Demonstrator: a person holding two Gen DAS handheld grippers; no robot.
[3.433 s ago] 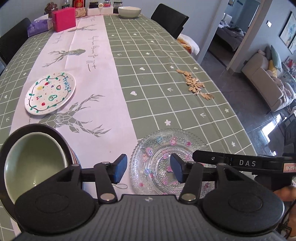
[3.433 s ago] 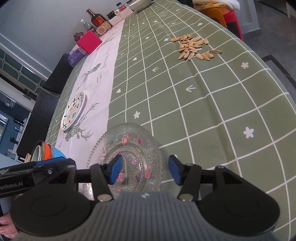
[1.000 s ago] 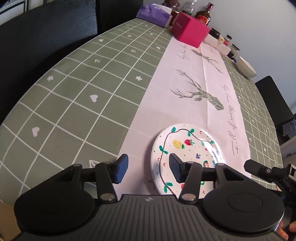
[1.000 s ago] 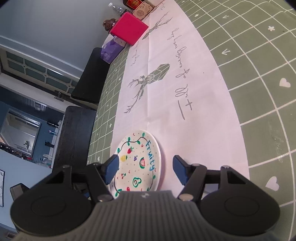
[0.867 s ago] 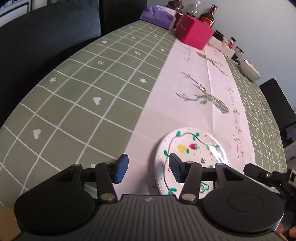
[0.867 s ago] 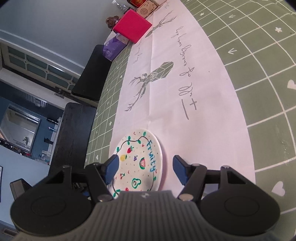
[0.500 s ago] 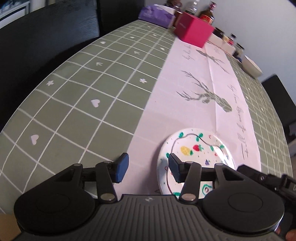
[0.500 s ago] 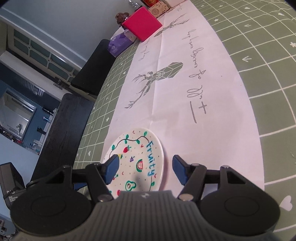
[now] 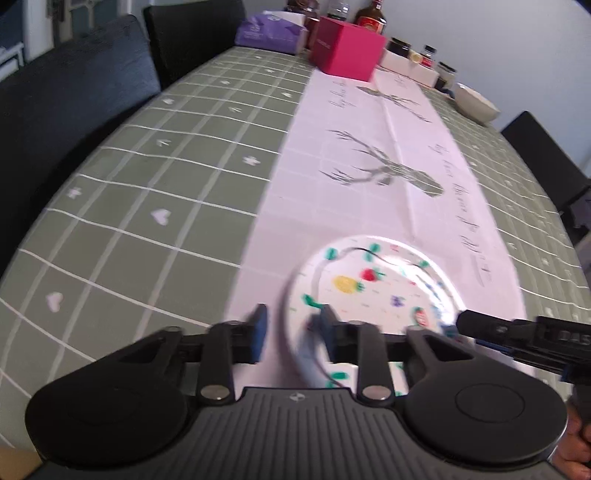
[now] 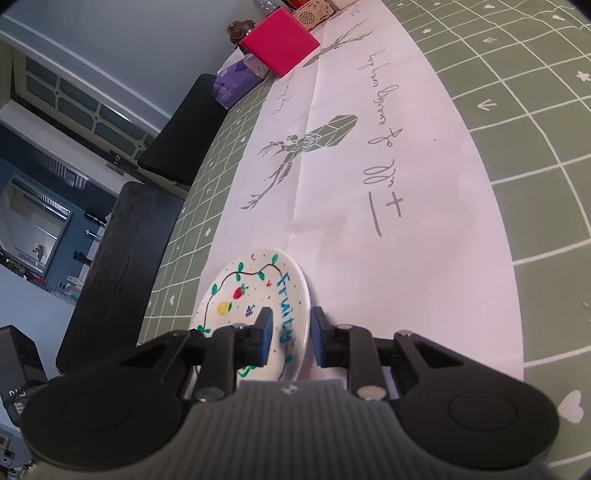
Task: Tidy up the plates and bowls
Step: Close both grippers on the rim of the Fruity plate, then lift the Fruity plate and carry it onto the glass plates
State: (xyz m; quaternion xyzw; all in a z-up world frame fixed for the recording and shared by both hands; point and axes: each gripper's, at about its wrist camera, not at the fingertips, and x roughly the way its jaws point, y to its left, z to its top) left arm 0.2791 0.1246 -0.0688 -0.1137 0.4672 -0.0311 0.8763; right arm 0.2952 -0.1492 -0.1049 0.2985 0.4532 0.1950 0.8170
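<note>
A white plate (image 9: 373, 284) painted with fruit and the word "Fruity" lies on the white table runner (image 9: 369, 184). It also shows in the right wrist view (image 10: 255, 299). My left gripper (image 9: 293, 336) straddles the plate's near left rim, its fingers narrowed around the edge, blurred by motion. My right gripper (image 10: 290, 341) straddles the opposite rim, its fingers close around the edge at the lettering. The right gripper's tip shows in the left wrist view (image 9: 476, 321) at the plate's right edge.
The green checked tablecloth (image 9: 147, 192) covers a long table. A pink box (image 9: 347, 48), a purple tissue pack (image 9: 269, 31), bottles and jars stand at the far end. A pale bowl (image 9: 474, 103) sits at the far right. Dark chairs (image 9: 55, 99) line the left side.
Both grippers moved in onto the fruit plate from either side and their fingers narrowed around its rim. The left view is now motion-blurred.
</note>
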